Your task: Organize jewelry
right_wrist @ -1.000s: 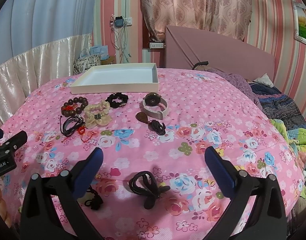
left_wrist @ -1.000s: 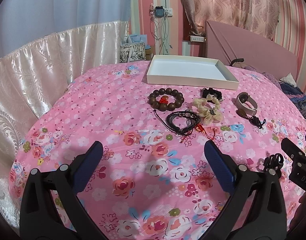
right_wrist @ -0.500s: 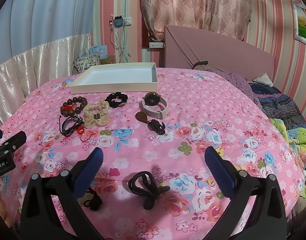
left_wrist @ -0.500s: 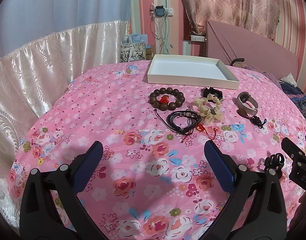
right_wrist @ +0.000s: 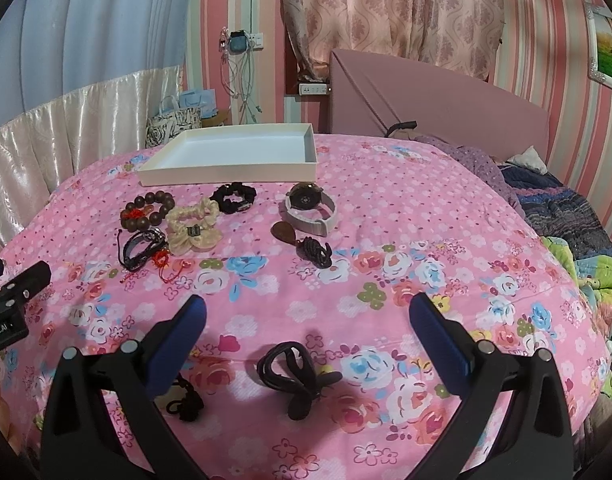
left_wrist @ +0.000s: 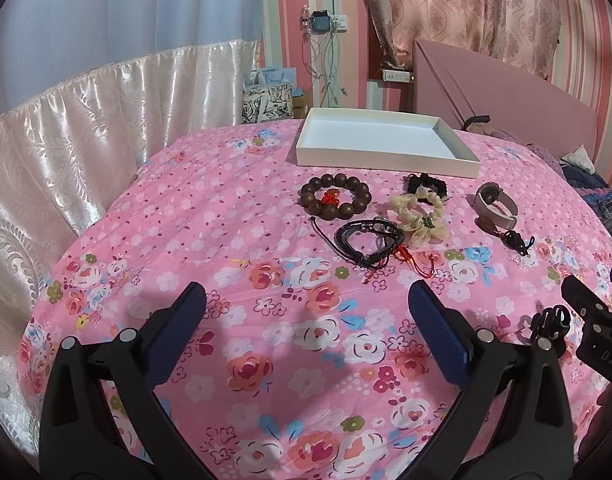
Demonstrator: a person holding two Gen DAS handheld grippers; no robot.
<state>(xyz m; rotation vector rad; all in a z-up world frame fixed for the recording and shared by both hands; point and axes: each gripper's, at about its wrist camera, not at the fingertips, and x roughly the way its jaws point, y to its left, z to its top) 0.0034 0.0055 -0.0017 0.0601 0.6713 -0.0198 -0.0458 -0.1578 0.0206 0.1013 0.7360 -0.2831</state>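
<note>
Your left gripper (left_wrist: 306, 316) is spread wide and holds nothing; so is your right gripper (right_wrist: 306, 316). In the left view, the white tray (left_wrist: 386, 160) sits at 12 o'clock. Just below it lie the bead bracelet (left_wrist: 336, 197), black cords (left_wrist: 368, 242), scrunchie (left_wrist: 420, 220) and watch (left_wrist: 496, 206). In the right view, a black loop (right_wrist: 291, 368) lies between your right fingers, untouched.

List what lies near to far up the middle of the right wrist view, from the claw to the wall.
Right claw → black cord loop → brown pendant → watch → white tray → headboard → curtain.
</note>
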